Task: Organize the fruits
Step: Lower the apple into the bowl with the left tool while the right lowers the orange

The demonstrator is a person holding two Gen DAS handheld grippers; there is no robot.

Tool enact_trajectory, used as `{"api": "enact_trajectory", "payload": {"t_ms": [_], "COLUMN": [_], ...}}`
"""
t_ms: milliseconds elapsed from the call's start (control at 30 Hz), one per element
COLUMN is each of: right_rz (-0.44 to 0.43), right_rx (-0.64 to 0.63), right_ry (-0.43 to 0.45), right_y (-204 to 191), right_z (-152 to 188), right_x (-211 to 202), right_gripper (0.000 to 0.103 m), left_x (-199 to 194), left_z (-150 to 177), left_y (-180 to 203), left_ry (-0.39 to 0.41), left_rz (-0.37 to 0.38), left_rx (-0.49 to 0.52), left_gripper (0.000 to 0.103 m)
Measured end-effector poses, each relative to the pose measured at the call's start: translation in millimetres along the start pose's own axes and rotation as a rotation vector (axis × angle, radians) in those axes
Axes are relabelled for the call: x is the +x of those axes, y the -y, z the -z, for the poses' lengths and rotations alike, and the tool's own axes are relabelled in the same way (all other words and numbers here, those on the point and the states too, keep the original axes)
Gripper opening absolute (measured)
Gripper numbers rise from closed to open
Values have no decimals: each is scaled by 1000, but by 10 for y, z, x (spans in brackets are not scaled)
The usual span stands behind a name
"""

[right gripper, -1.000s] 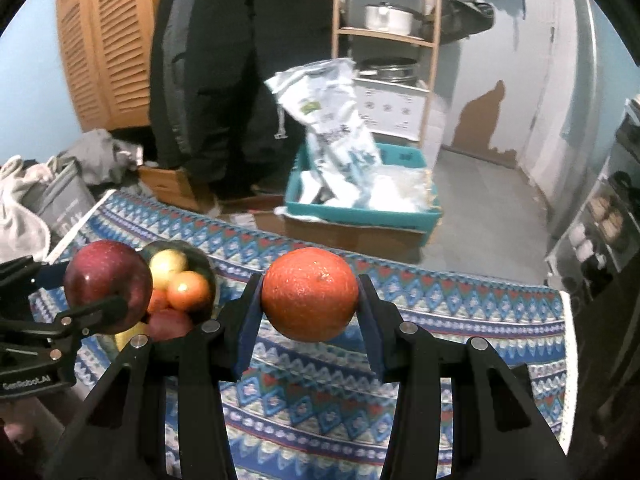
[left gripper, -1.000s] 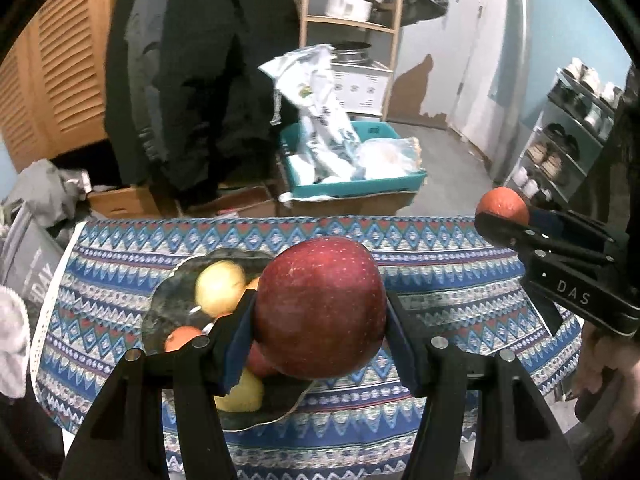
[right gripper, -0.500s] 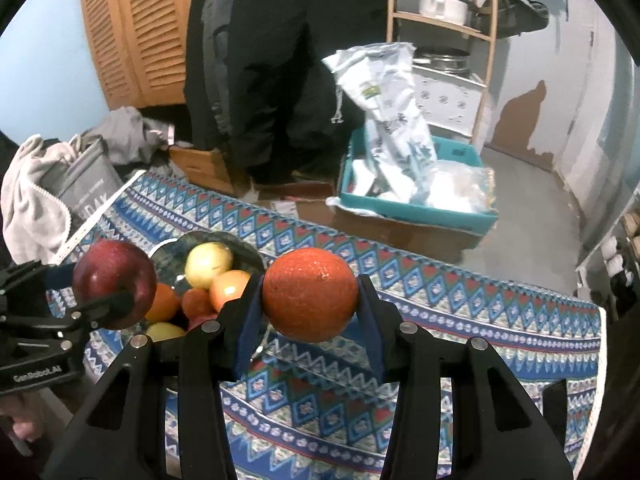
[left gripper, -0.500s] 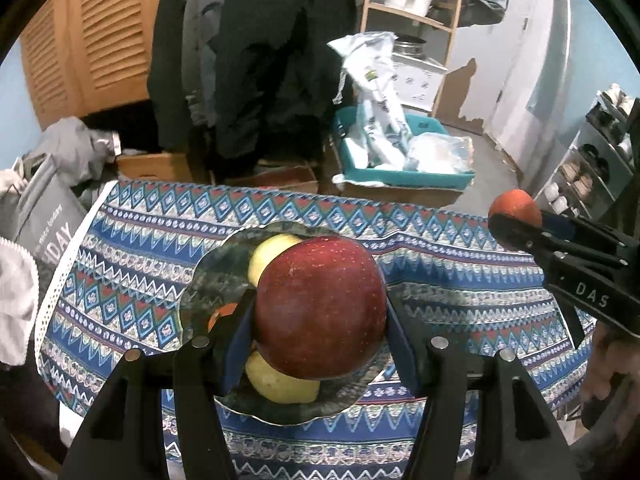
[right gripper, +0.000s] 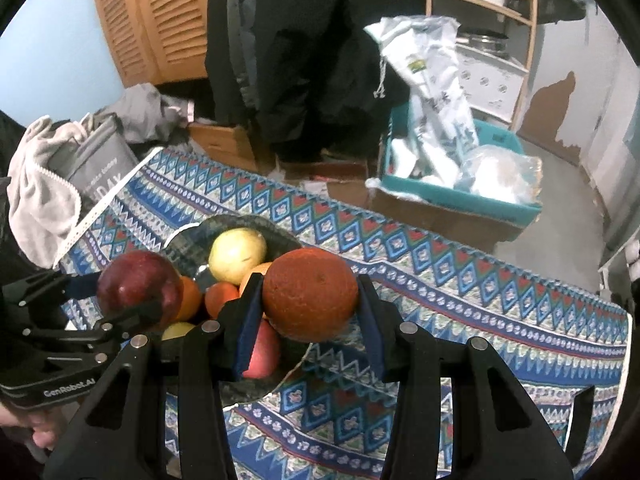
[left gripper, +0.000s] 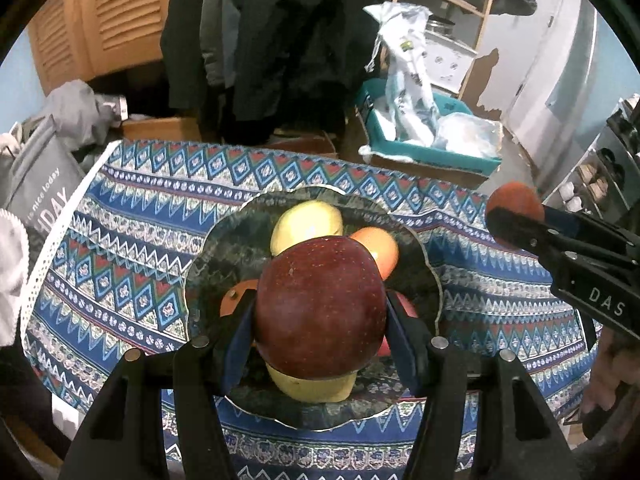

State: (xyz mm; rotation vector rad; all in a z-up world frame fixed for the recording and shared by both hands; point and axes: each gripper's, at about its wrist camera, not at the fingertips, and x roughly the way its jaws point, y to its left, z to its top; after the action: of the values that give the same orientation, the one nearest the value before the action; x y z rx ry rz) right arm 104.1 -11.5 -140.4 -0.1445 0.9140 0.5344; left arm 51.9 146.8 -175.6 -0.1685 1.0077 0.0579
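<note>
My left gripper (left gripper: 320,316) is shut on a dark red apple (left gripper: 320,304), held right over the dark scalloped plate (left gripper: 208,276). On the plate lie a yellow fruit (left gripper: 306,222), an orange one (left gripper: 380,248) and another yellow one (left gripper: 316,388), partly hidden by the apple. My right gripper (right gripper: 310,300) is shut on an orange (right gripper: 310,294) above the plate's (right gripper: 248,392) right side. The right wrist view also shows the red apple (right gripper: 138,284) in the left gripper (right gripper: 140,292), a yellow fruit (right gripper: 236,254) and a pinkish apple (right gripper: 264,352) on the plate.
The plate sits on a table under a blue patterned cloth (left gripper: 132,248). Behind the table hang dark coats (left gripper: 276,40); a teal box (left gripper: 436,148) with plastic bags stands on the floor. A grey bag (left gripper: 40,196) lies at the left edge.
Both grippers have moved forward and down toward the plate with their fruit. The plate now lies directly under the apple, and the orange has come over its right side.
</note>
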Motion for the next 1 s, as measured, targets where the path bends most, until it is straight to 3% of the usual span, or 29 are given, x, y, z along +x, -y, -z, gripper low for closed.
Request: {"api": "enact_trajectory", "payload": {"t_ms": [500,1000], "right_rz": [-34,-78], "right_rx": [4,21], "right_ry": [-77,-132], "right_y": [-76,-96], "right_z": [28,88], "right_x": [426,663], "right_gripper": [44,45], "left_x": [355,220], "left_z": [65,32], "left_y": [-122,-83], "left_ry": [-92,-59], "left_rz": [-12,-16], "left_rx": [-32,-18], "left_gripper": [62,62]}}
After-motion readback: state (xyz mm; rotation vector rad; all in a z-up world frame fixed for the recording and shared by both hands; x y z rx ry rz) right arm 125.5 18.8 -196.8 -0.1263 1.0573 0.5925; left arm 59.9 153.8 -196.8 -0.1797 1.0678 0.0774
